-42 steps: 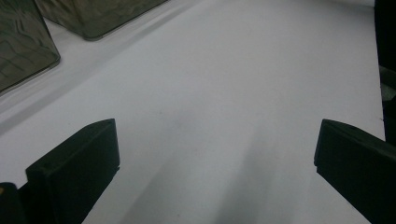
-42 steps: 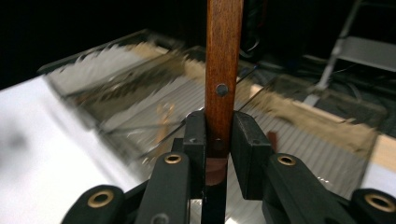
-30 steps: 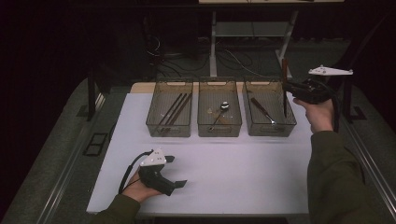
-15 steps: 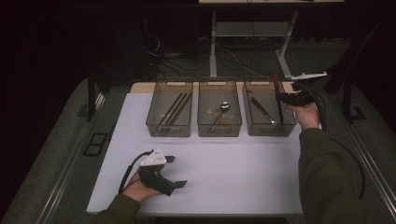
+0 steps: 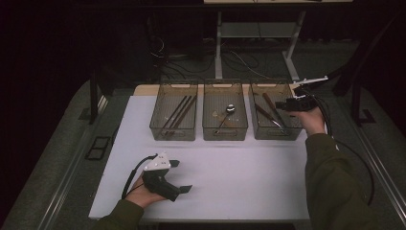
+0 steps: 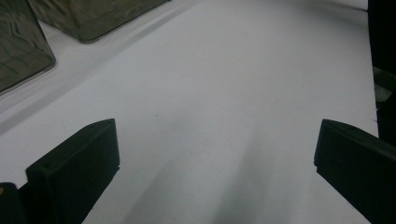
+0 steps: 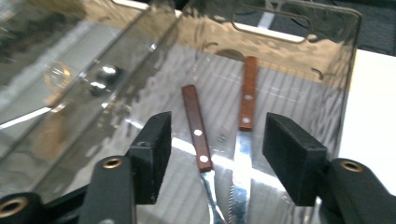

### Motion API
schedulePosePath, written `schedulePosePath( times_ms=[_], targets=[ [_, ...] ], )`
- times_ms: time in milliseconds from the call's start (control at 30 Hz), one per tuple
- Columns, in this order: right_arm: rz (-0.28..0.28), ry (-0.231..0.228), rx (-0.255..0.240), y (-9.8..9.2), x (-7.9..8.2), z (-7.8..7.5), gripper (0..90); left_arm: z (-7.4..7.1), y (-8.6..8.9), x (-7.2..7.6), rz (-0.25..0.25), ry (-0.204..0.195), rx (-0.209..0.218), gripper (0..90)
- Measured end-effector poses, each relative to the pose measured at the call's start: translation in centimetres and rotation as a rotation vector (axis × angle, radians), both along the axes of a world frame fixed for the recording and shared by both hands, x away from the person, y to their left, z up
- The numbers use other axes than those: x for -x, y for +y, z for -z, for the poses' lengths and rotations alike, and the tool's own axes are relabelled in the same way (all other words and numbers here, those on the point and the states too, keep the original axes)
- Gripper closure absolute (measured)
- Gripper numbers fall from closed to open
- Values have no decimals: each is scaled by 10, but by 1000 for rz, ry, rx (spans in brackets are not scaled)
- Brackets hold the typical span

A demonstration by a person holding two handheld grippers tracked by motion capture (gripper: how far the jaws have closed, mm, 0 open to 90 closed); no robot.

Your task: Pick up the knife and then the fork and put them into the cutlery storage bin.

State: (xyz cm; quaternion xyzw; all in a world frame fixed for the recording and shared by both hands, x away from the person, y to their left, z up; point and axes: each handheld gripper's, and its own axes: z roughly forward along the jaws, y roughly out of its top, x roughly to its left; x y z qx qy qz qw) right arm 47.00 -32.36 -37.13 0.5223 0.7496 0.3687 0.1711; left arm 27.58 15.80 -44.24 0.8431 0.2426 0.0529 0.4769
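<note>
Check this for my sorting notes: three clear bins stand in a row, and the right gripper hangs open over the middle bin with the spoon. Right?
Not quite. The right gripper hangs open over the right-hand bin, which holds two wooden-handled knives, as the right gripper view shows. The spoon lies in the middle bin.

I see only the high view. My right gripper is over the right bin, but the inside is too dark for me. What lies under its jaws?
Observer: Two knives with brown riveted handles lie in the clear bin, right below the right gripper.
Operator: Do the jaws hold one of them?
Observer: No. The jaws have just been opening and stand apart with nothing gripped. Both knives lie flat on the bin floor, handles toward the far wall.
</note>
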Motion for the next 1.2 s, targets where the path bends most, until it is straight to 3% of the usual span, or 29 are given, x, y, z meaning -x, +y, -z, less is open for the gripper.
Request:
schedulePosePath(
  times_ms=[267,367,600,867,1200],
  targets=[
    [-32,-74,-77,2,14,-4,257,0,0,0,-1,2,-5,0],
    [-23,-89,-65,5,19,-4,203,0,0,0,-1,2,-6,0],
    [-61,-128,-130,6,34,-4,176,0,0,0,-4,2,-5,0],
    [-102,-153,-133,13,54,-2,175,1,0,-1,-7,3,-6,0],
    [-188,-173,-129,28,89,11,175,0,0,-1,-9,4,4,0]
  ],
)
